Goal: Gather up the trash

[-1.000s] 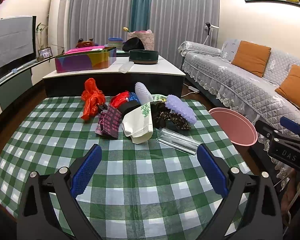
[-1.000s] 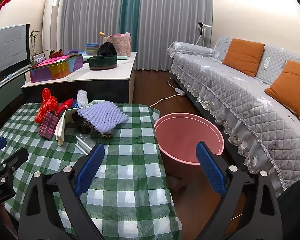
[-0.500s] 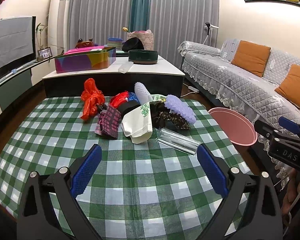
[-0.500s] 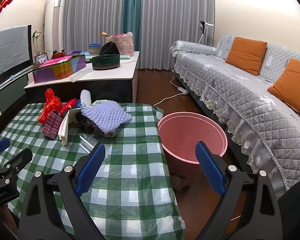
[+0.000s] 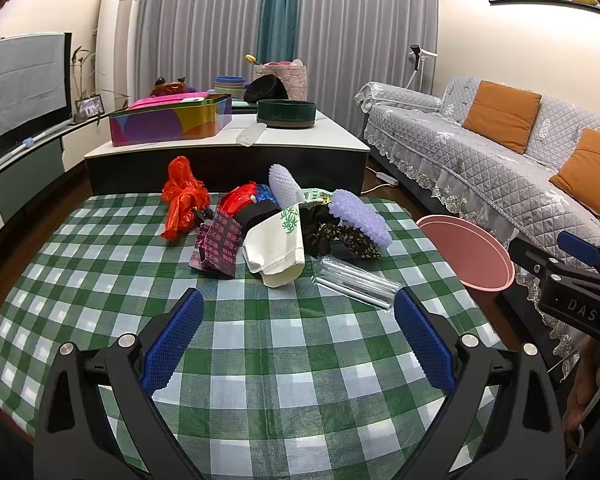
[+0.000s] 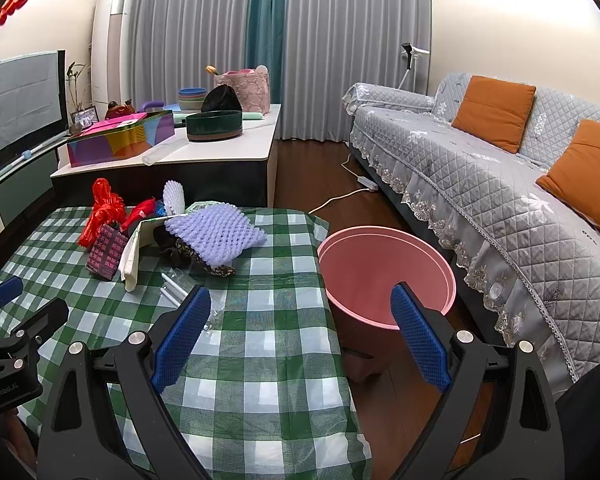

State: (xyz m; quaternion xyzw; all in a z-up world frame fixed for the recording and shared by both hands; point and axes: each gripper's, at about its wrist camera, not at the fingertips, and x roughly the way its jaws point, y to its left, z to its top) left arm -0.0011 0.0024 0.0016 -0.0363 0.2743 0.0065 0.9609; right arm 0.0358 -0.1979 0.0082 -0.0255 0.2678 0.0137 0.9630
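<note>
Both hand-held grippers, left (image 5: 296, 316) and right (image 6: 300, 312), hang released above the green-checked counter (image 5: 260, 360), where crinkly clear plastic wrapping (image 5: 354, 280) could slip before reaching the pink round plastic bin (image 6: 384, 268).

Right claw view shifts slightly

In the right wrist view the pink bin (image 6: 384, 276) now sits nearer frame centre and larger; the purple foam net (image 6: 216, 236) has slid rightward too.
</note>
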